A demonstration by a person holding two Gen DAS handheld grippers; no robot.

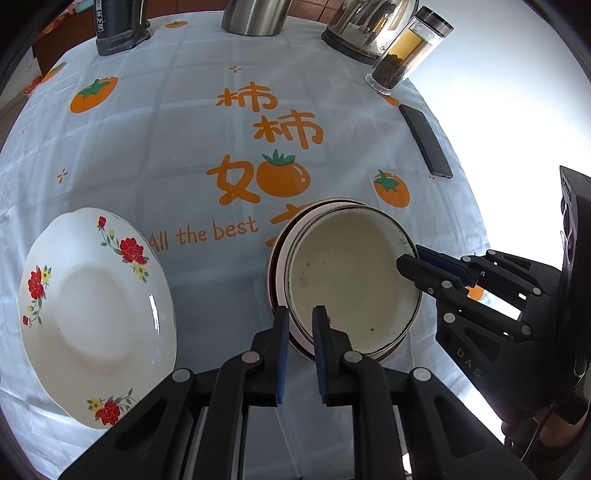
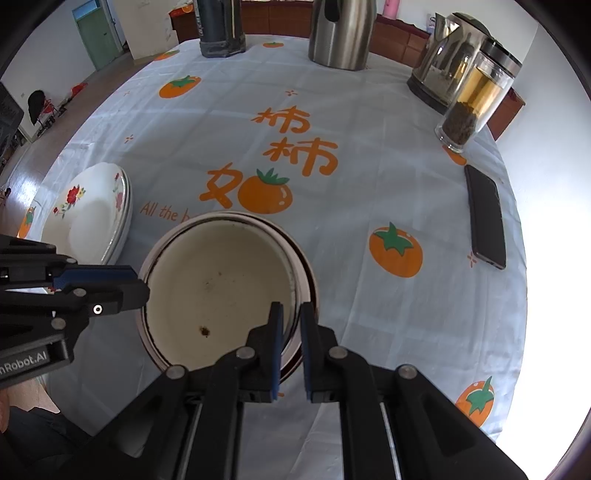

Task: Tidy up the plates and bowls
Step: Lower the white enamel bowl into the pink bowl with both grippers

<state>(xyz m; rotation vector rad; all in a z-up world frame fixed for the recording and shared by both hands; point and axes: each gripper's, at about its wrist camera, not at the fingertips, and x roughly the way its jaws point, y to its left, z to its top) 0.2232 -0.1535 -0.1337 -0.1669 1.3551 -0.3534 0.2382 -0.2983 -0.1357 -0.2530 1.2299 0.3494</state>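
A cream enamel bowl (image 1: 351, 280) with a dark rim sits in a stack of similar bowls at the table's near side, slightly offset from those beneath. My left gripper (image 1: 301, 321) is shut on the bowl's left rim. My right gripper (image 2: 291, 317) is shut on the opposite rim of the same bowl (image 2: 218, 284). Each gripper shows in the other's view, the right gripper (image 1: 408, 260) and the left gripper (image 2: 142, 282), both pinching the rim. White plates with red flowers (image 1: 96, 314) lie stacked to the left, apart from the bowls (image 2: 92, 218).
A black phone (image 2: 485, 218) lies near the right table edge. At the back stand a glass tea bottle (image 2: 476, 99), an electric kettle (image 2: 439, 74), a steel flask (image 2: 341, 33) and a dark thermos (image 2: 221, 29). A persimmon-print tablecloth (image 2: 369, 177) covers the round table.
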